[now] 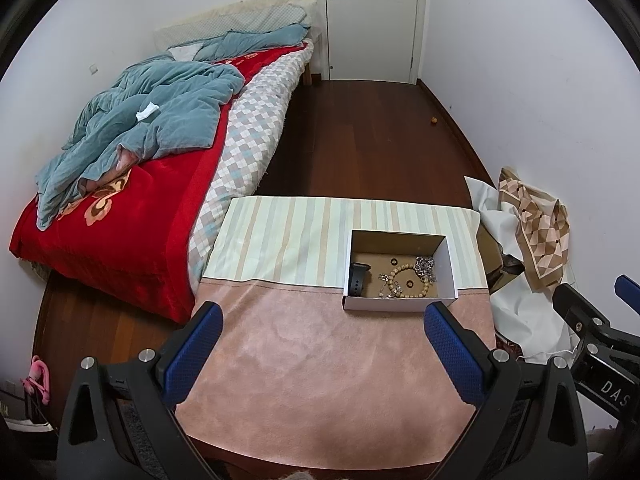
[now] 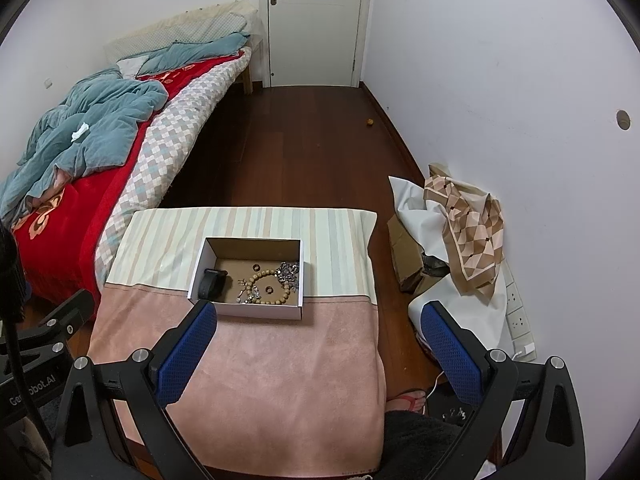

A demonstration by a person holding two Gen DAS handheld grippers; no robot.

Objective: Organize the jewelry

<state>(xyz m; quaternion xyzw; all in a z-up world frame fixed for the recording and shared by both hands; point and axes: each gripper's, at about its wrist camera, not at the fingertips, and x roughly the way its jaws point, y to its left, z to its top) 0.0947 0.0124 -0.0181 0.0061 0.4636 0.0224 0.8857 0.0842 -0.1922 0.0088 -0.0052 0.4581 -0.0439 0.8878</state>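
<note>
Both tools are spread apart and hold nothing. The box (image 1: 399, 271) sits toward the tabletop's far right corner, its long side across. It lies ahead of the left tool (image 1: 323, 343), right of centre; the right tool (image 2: 319, 343) finds it ahead-left, about equally near.

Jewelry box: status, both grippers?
Left gripper open, empty, short of box. Right gripper open, empty. Box on table holds bead bracelet, black watch, silver chain. Nothing blocking.
</note>
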